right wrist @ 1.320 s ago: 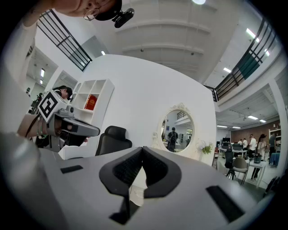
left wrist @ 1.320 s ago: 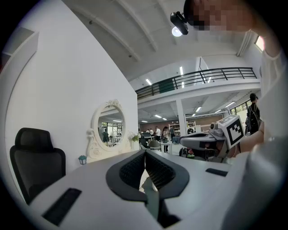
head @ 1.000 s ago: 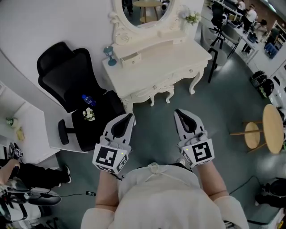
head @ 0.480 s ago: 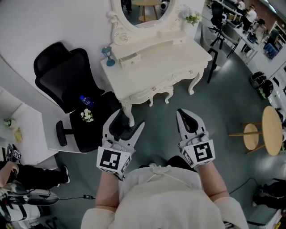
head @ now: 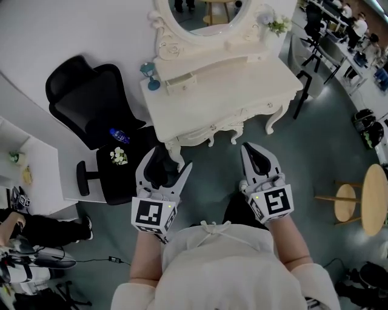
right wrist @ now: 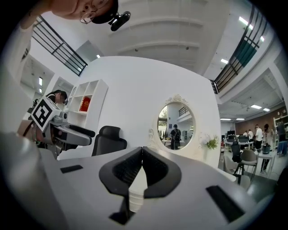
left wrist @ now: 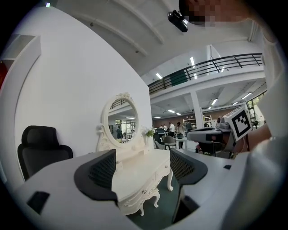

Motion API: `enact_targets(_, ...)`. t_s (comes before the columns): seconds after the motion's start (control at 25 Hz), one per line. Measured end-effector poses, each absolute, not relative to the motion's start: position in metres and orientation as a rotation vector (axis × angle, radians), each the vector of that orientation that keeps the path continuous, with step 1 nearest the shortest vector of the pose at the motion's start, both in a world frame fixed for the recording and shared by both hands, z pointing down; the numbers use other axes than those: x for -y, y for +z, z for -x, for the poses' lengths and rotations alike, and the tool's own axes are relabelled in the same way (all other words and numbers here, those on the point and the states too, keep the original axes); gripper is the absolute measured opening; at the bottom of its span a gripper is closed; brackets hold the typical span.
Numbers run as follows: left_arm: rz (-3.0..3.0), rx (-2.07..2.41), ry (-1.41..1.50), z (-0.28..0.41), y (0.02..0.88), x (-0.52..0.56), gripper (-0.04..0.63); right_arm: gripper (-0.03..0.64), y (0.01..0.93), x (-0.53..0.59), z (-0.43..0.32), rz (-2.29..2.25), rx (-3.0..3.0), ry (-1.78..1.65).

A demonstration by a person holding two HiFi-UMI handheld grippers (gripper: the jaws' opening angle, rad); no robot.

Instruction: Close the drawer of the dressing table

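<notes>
Left claw: the left claw (head: 171, 158) is spread wide, its jaws having just been opening. In the left gripper view (left wrist: 143, 168) nothing sits between them, only the far-off furniture.
Right claw: the right claw (head: 250, 148) is pressed together at the tips and pinches nothing, as the right gripper view (right wrist: 141, 155) confirms.
Claws and target: both are held level in front of the person, short of the table's front edge and well apart from the drawer.
Drawer: the drawer (head: 180, 82) is a small white one at the left end of the raised shelf under the mirror (head: 206, 12). It stands pulled out over the dressing table (head: 230, 91).
Handling: it looks like a light, stiff, painted wooden box that should slide with little force. The glossy paint is likely slick under a pad.
Where to take hold: no grip seems needed. I would press flat against the middle of the drawer front, so it runs in straight and does not skew in its slot.
Table: it stands on slim curved legs and may shift or rock under a hard shove, so I would push slowly and steadily.
Nearby: a blue goblet (head: 150, 75) stands just beside the drawer's left side, and an arm reaching in could knock it.
Further out: a black office chair (head: 91, 109) stands to the left of the table.
</notes>
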State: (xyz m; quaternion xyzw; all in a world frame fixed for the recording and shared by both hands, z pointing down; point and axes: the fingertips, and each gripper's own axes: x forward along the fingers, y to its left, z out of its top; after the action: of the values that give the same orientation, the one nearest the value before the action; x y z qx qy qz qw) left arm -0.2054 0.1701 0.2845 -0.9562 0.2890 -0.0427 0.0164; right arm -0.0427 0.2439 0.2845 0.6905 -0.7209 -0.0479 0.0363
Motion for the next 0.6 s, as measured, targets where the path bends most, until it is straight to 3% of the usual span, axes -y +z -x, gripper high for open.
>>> enact_targets(0.6, 2.813, -1.426, -0.168, 0.046, 0.284, -0.067, 0.370, 0.006, 0.288, -0.098, -0.125, -1.664, 2.475, -0.115)
